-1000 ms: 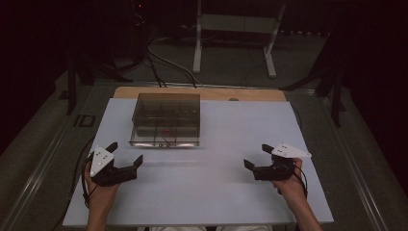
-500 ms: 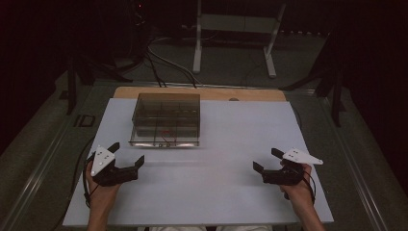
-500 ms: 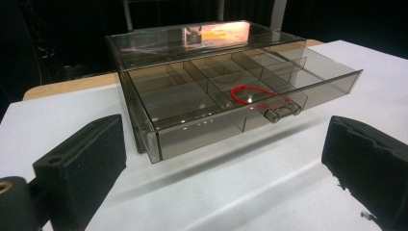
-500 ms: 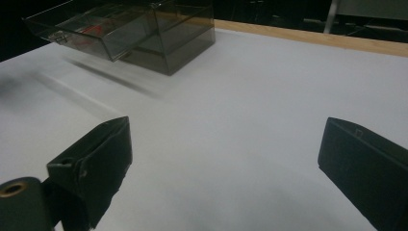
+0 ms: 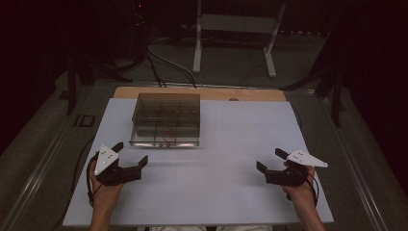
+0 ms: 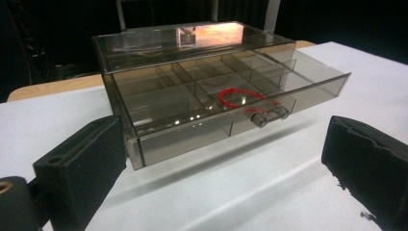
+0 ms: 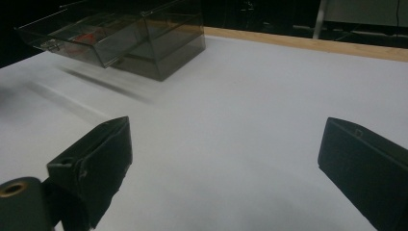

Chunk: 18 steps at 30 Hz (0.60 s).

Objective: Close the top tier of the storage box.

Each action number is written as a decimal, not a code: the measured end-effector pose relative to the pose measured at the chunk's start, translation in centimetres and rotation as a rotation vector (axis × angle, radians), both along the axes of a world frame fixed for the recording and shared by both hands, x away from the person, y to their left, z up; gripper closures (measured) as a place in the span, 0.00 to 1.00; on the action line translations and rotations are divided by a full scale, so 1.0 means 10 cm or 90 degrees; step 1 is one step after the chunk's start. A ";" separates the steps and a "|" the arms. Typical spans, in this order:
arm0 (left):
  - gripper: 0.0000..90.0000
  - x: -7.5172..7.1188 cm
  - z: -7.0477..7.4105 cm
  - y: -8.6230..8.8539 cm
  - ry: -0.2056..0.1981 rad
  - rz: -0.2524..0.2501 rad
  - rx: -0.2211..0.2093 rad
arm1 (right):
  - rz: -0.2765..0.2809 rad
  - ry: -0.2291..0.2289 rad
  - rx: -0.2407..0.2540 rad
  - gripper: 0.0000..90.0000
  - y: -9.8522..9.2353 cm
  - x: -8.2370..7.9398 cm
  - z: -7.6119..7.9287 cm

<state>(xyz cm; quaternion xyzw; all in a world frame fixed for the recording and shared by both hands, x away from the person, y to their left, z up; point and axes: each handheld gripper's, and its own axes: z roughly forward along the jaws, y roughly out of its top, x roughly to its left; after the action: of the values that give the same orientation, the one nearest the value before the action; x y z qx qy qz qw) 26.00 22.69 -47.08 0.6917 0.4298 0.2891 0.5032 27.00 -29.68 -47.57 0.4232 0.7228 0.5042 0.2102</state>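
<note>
1. The left gripper (image 5: 126,162) rests near the front left of the white table (image 5: 231,192), its jaws spread wide with nothing between them; in the left gripper view they frame the drawer box from a little way off.
2. The right gripper (image 5: 270,162) sits well apart at the front right, its jaws likewise wide and empty, with bare tabletop between them in the right gripper view.
3. The thing the work seems to turn on is the smoky clear drawer box (image 6: 192,43), standing on the far left part of the table, nearer the left gripper than the right.
4. Its drawer (image 6: 231,122) is pulled partway out toward the person and is split by dividers into compartments; a red rubber band (image 6: 239,96) lies in a front one, just behind the two small knobs (image 6: 269,116) on the drawer face.
5. Judged from this, the step in hand is an approach not yet begun: both tools are idle, and neither touches the box.
6. The next move likely falls to the left gripper: forward to the drawer, then either closing on a knob or reaching down into the compartment for the band.
7. Either calls for a much narrower opening and a careful line, as the walls are thin and the band lies flat.
8. Beyond the table stand a wooden edge (image 5: 202,91) and dark floor with a metal stand (image 5: 235,29).
</note>
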 end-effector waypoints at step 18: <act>0.04 0.09 0.00 -0.20 0.021 -0.019 0.016 | 0.000 -0.025 0.014 0.06 0.00 -0.05 0.01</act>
<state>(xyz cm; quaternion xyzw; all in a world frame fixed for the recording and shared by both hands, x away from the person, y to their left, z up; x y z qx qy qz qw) 26.95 20.68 -47.08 0.7090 0.4242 0.2755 0.4914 26.48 -29.68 -47.49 0.4154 0.7132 0.5202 0.2195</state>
